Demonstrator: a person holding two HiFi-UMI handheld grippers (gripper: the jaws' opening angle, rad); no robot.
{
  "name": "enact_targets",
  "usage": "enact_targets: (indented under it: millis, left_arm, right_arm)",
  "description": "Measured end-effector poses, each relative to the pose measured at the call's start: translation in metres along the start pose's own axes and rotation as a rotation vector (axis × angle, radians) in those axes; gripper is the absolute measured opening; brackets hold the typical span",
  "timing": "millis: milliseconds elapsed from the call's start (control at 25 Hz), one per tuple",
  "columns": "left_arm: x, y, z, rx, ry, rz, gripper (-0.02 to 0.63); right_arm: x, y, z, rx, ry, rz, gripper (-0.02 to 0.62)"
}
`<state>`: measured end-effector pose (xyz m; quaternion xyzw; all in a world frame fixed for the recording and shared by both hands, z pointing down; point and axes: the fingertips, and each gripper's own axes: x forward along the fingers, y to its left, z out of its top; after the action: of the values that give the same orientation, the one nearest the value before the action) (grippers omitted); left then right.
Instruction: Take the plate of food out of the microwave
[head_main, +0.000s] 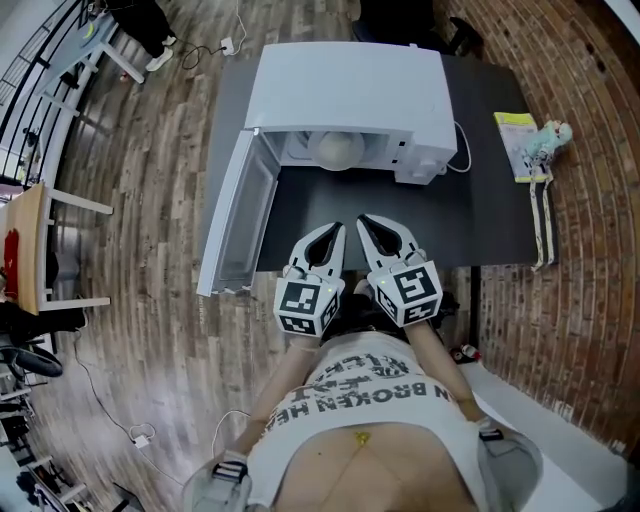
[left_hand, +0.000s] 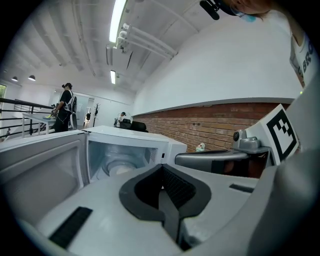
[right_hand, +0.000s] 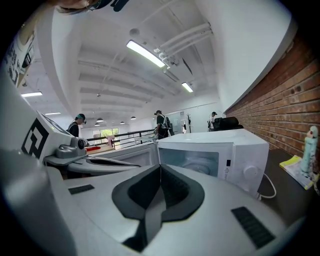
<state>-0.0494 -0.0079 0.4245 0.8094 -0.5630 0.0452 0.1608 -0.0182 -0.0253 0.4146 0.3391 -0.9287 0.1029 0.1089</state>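
A white microwave (head_main: 350, 90) stands at the back of a dark table (head_main: 480, 215), its door (head_main: 238, 215) swung open to the left. Inside the cavity sits a pale round plate of food (head_main: 336, 150), also visible in the left gripper view (left_hand: 119, 169) and the right gripper view (right_hand: 199, 167). My left gripper (head_main: 333, 228) and right gripper (head_main: 364, 220) hover side by side over the table's near edge, well short of the cavity. Both have their jaws closed together with nothing between them.
A yellow-green booklet (head_main: 520, 145) and a small toy figure (head_main: 552, 135) lie at the table's right end by the brick wall. A white cable (head_main: 462, 150) trails from the microwave's right side. People stand far off in the room (left_hand: 64, 107).
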Motion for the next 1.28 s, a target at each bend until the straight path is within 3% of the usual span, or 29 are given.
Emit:
enact_targets:
  millis: [560,920,1280]
  left_arm:
    - [0.03,0.007,0.006,-0.025,0.001,0.006,0.007]
    - [0.058,0.039,0.033,0.012,0.0,-0.076,0.008]
    - [0.081,0.08,0.034,-0.013,0.028,-0.165,0.007]
  right_arm:
    - [0.016,-0.028,-0.002,0.012,0.005,-0.007,0.009]
    - [0.053,-0.041,0.019,0.024,-0.026,-0.081,0.009]
    - [0.1,-0.046,0.018,0.061,0.006,-0.157,0.009]
